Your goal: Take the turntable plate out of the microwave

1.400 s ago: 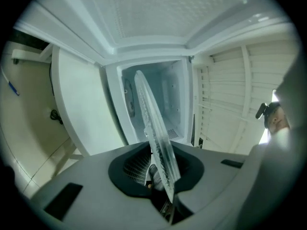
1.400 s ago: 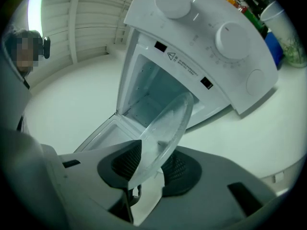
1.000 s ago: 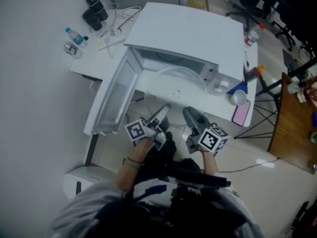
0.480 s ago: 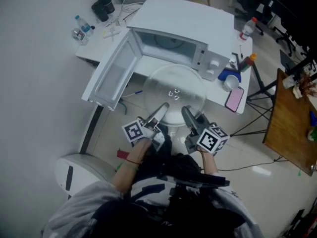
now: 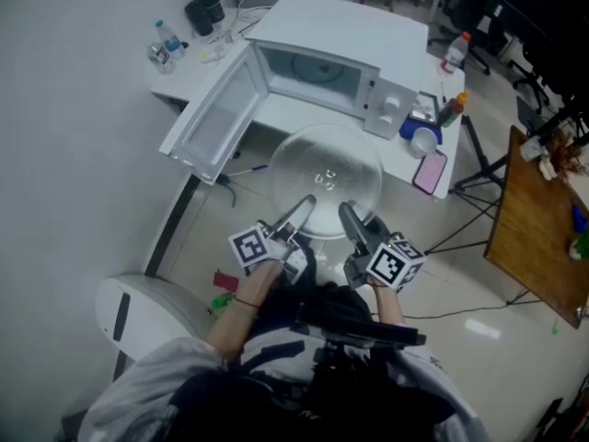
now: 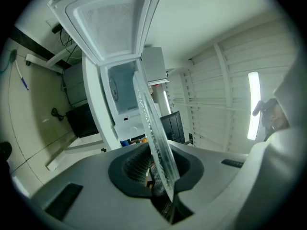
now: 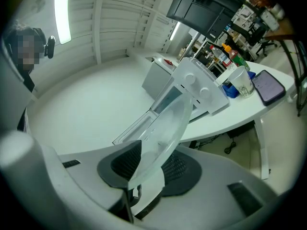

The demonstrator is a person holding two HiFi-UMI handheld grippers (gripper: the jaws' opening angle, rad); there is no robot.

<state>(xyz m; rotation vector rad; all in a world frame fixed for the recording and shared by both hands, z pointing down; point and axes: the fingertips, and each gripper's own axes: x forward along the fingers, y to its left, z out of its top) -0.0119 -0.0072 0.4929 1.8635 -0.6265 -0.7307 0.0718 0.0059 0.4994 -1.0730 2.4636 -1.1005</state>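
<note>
— So, where is the turntable plate?

— Outside the microwave, in the air by the front edge of the white table. In the head view it lies at 6 o'clock from the oven's cavity, and the microwave door hangs wide open at about 9 o'clock from the plate.

— And the claws?

— Both are clamped on its near rim. The left gripper bites at roughly 7 o'clock on the plate, the right gripper at roughly 5 o'clock. In each gripper view the clear glass edge runs straight between the dark ribbed pads, which press on it from both sides.

— Anything else nearby?

— A pink phone lies at 3 o'clock from the plate, with a cup at 2 o'clock. Water bottles stand on the table's far left corner, at about 10 o'clock.
</note>
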